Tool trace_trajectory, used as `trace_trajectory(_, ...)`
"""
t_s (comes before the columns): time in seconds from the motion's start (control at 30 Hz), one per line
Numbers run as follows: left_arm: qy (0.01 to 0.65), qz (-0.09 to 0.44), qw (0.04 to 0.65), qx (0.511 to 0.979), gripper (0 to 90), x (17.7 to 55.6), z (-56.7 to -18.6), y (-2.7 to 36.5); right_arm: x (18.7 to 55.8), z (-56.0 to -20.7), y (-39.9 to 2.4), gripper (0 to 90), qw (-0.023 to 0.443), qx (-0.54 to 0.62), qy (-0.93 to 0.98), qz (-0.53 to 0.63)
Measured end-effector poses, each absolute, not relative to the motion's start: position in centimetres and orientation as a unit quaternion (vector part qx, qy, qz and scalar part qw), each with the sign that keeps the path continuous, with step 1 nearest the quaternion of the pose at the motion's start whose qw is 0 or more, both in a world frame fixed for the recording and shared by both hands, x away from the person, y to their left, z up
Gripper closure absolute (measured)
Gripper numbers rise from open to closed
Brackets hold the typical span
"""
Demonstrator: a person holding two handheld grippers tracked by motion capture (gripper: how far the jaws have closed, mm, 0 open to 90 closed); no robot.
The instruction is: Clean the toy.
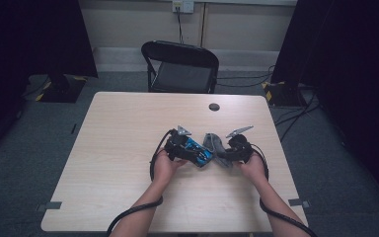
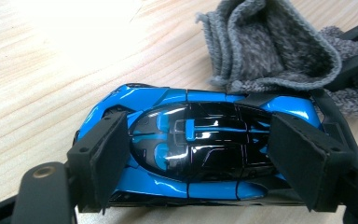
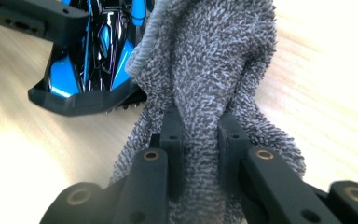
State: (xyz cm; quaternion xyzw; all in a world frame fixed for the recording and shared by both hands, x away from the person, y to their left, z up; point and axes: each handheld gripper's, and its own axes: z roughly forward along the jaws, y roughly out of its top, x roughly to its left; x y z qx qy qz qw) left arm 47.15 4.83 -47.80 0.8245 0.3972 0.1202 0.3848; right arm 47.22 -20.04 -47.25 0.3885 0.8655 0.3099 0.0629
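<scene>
Left gripper jaws clamped on blue toy car, right gripper jaws on grey cloth (pinch close-up).

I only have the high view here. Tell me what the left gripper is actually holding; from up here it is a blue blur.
Observer: The left gripper is clamped on a blue and black toy car, one pad on each end of it.
Operator: Report the grey lump beside it.
Observer: It is a grey knitted cloth, pinched between the jaws of the right gripper.
Operator: Say whether cloth and car touch.
Observer: In the left gripper view the cloth's edge lies against the far side of the car.
Operator: Give me the car's attitude.
Observer: Its roof faces the left gripper's camera, and the wooden table is behind it.
</scene>
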Motion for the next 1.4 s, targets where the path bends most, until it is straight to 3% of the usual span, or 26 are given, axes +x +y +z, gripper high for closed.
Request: trace_trajectory(1.4,0.414,0.101,0.368,0.827,20.2,47.5,-47.3,4.7,44.0,-44.7,-25.0,75.8,0.065,0.398,0.859,0.317)
